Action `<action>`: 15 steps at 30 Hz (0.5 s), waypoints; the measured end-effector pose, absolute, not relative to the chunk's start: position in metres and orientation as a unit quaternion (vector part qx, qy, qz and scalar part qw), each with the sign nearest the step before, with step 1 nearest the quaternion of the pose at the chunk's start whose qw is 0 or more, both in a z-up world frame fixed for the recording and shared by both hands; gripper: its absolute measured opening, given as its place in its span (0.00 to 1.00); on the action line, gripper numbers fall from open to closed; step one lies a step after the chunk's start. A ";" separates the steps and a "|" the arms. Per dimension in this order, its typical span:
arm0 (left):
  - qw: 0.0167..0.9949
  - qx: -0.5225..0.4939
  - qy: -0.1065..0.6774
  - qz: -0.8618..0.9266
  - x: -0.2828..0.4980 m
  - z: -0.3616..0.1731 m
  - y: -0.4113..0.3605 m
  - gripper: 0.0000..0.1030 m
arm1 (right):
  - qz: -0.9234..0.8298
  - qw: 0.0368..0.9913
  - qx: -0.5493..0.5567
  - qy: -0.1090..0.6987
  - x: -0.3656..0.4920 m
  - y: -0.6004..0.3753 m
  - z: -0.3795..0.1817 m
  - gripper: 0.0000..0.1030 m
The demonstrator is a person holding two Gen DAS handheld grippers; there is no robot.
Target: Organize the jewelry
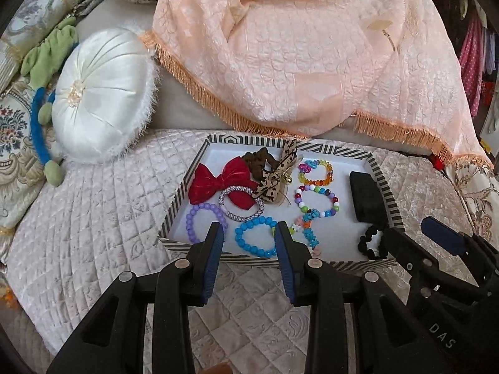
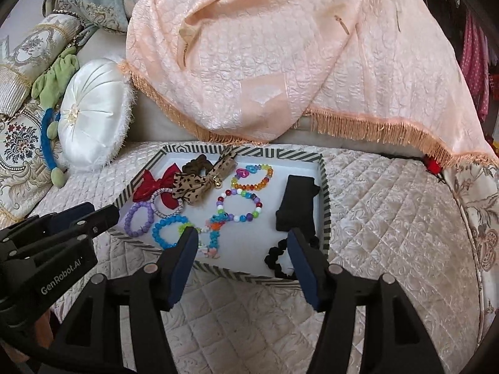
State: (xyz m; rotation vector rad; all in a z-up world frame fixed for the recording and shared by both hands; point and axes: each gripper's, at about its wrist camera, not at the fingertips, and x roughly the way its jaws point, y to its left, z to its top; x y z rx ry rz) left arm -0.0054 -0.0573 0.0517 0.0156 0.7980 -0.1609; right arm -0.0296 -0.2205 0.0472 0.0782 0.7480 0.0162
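On the quilted cream sofa cover (image 1: 93,218) sits your shallow white tray with a black-and-white striped rim (image 1: 379,171), holding the jewelry: red velvet bow (image 1: 218,180) far left, blue bead bracelet (image 1: 257,240) near centre, black fabric pouch (image 1: 369,199) right, black scrunchie (image 1: 369,243) near right corner. Your left gripper (image 1: 249,240) hovers at the near rim, fingers spread, nothing between. Your right gripper (image 2: 243,246) likewise: fingers apart, empty, scrunchie below.
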 end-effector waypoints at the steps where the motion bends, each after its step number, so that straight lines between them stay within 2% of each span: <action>1: 0.919 0.009 0.386 -0.078 -0.007 0.053 -0.058 0.22 | 0.008 0.930 0.038 0.365 -0.031 -0.220 0.048 0.65; 3: 0.920 0.010 0.384 -0.078 -0.009 0.055 -0.058 0.22 | 0.008 0.930 0.039 0.364 -0.033 -0.220 0.050 0.69; 15: 0.923 0.018 0.376 -0.075 -0.019 0.062 -0.059 0.22 | 0.011 0.932 0.041 0.360 -0.041 -0.220 0.056 0.69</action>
